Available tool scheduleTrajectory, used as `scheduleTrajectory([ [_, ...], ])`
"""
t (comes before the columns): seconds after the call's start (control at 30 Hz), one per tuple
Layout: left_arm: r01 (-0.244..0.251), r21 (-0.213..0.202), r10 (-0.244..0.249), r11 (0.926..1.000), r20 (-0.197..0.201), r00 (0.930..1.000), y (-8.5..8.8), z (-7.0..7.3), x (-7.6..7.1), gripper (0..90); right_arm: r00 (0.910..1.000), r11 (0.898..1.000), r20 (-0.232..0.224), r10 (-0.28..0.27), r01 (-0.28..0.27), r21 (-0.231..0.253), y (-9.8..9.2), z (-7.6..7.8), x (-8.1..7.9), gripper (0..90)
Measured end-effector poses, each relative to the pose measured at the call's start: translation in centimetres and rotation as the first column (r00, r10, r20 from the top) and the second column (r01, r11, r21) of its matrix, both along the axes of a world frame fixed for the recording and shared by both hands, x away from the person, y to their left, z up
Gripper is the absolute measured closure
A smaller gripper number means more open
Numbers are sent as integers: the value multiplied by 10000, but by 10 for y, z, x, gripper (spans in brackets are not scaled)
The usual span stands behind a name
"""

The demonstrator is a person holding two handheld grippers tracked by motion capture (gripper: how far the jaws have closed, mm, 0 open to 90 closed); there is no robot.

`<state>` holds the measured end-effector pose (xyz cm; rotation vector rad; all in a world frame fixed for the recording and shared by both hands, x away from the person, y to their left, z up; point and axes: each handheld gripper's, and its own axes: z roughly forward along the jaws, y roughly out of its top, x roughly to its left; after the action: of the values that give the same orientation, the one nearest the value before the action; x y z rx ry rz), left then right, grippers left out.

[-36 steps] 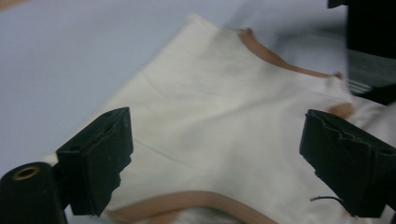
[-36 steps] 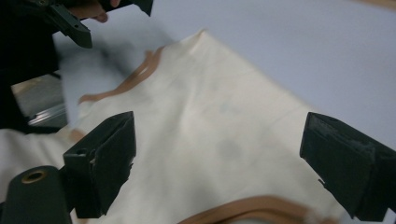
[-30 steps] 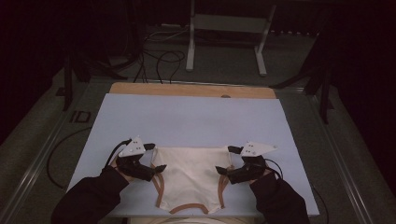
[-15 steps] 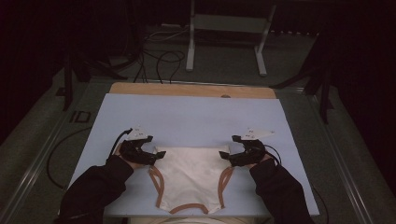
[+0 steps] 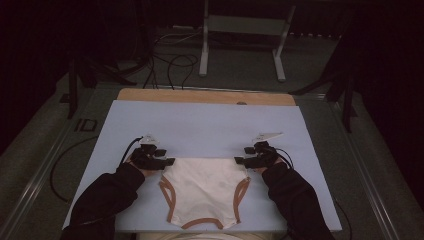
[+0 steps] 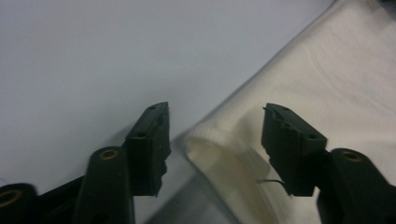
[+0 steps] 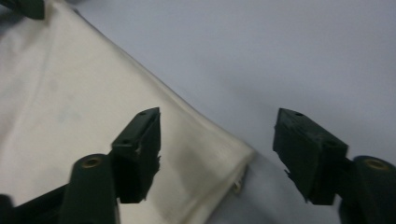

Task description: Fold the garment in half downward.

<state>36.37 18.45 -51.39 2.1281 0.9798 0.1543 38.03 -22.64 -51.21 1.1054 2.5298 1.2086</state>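
A cream garment [image 5: 205, 187] with brown-trimmed leg openings lies flat on the pale blue mat [image 5: 210, 125], near the person's edge. My left gripper [image 5: 169, 161] is at its far left corner and my right gripper [image 5: 239, 161] at its far right corner. In the left gripper view the folded corner [image 6: 205, 140] sits between the jaws of the left gripper [image 6: 215, 135], which have just been closing; the pads stand clear of the cloth. In the right gripper view the right gripper [image 7: 217, 144] straddles the other corner [image 7: 229, 161], its jaws also closing, pads apart from the fabric.
A wooden strip [image 5: 205, 96] runs along the mat's far edge. Beyond the table stand a metal frame [image 5: 240, 45] and loose cables [image 5: 165, 60] on the dark floor. Bare mat stretches beyond the garment and to both sides.
Both hands have moved away from the person and down onto the garment's far corners. Both pairs of jaws have narrowed around the cloth corners.
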Motion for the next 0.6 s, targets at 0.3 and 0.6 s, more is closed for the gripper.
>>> scheduleTrajectory([
  [0.3,10,-54,-12,10000,-340,9994,6,-6,1,619,9990,9995,-430,141,-153,-278,-3,-6,3,623],
  [0.6,-60,-310,38,9995,-697,9976,11,-7,0,765,9982,9977,-536,254,-286,-614,-2,-5,3,869],
])
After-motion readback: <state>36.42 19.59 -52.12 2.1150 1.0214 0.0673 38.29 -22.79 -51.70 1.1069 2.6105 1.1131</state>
